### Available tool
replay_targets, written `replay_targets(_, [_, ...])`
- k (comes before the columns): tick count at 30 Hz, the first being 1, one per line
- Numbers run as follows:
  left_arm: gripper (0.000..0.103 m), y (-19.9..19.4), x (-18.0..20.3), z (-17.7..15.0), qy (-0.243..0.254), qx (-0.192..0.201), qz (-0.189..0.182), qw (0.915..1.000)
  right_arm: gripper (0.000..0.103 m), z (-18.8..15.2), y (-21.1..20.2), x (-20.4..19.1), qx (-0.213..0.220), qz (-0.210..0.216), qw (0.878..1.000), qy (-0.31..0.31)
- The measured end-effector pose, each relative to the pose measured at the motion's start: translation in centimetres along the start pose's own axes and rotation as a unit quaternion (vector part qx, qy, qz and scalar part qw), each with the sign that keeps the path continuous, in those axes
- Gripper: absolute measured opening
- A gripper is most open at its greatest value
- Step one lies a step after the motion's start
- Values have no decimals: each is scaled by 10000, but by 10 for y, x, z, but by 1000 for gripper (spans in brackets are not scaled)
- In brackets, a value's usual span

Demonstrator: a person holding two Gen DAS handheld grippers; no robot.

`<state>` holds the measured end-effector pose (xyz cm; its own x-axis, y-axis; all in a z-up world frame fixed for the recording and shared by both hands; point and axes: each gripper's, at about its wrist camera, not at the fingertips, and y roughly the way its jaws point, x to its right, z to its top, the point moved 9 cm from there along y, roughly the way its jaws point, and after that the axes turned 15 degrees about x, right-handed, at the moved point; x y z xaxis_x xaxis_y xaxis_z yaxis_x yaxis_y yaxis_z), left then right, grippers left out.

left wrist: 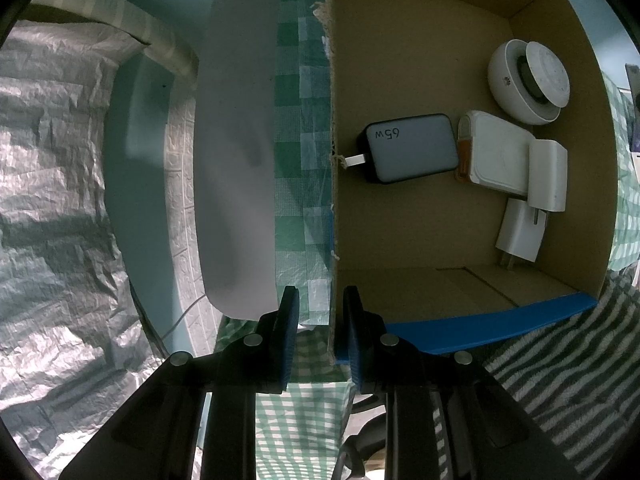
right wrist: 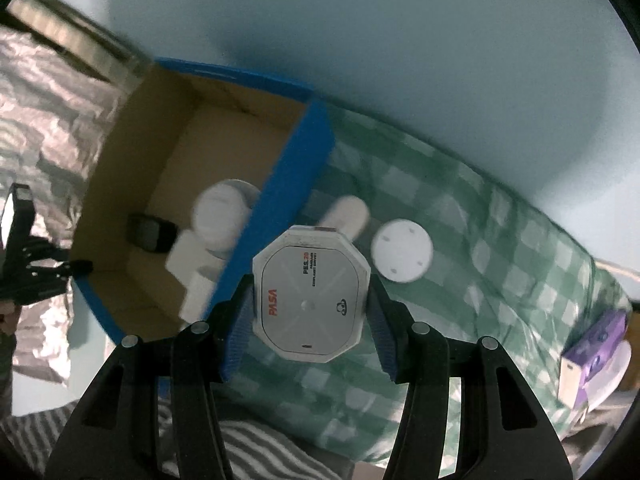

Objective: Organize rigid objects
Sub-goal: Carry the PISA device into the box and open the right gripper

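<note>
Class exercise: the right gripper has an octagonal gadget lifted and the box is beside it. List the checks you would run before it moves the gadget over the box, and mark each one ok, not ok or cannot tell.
1. Right gripper pads clamp the octagonal gadget on both sides: ok.
2. Left gripper pinches the cardboard box wall, steadying it: ok.
3. Bare box floor beside the black charger: ok.
4. Gadget clears the blue rim: cannot tell.
5. White disc remaining on the checked cloth, out of the path: ok.

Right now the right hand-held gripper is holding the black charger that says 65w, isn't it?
No. The right hand-held gripper holds the white octagonal gadget, as the right wrist view shows. The black 65w charger lies inside the cardboard box.
</note>
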<state>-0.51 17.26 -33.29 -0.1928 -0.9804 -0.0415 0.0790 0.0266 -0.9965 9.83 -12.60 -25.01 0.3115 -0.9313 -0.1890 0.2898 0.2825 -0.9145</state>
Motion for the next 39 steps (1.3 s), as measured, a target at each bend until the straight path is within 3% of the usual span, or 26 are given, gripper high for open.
replay_targets(9, [22,0,0,0,-13,3,-3,10000,54,12,13,-46,-31,205,9984,-529])
replay_targets(21, [22,-1,-1,1,-10,15,9,10000,54,0,40,-102,-280,398,9926,-1109])
replay_targets(32, [22,-1,-1,1,28,9,20,10000,54,-22,60,-116,-553,390,9879,-1392])
replay_targets(39, [22,-1,0,2,18,7,21,10000,56,-16,48,-121,-297,405,9878,-1473])
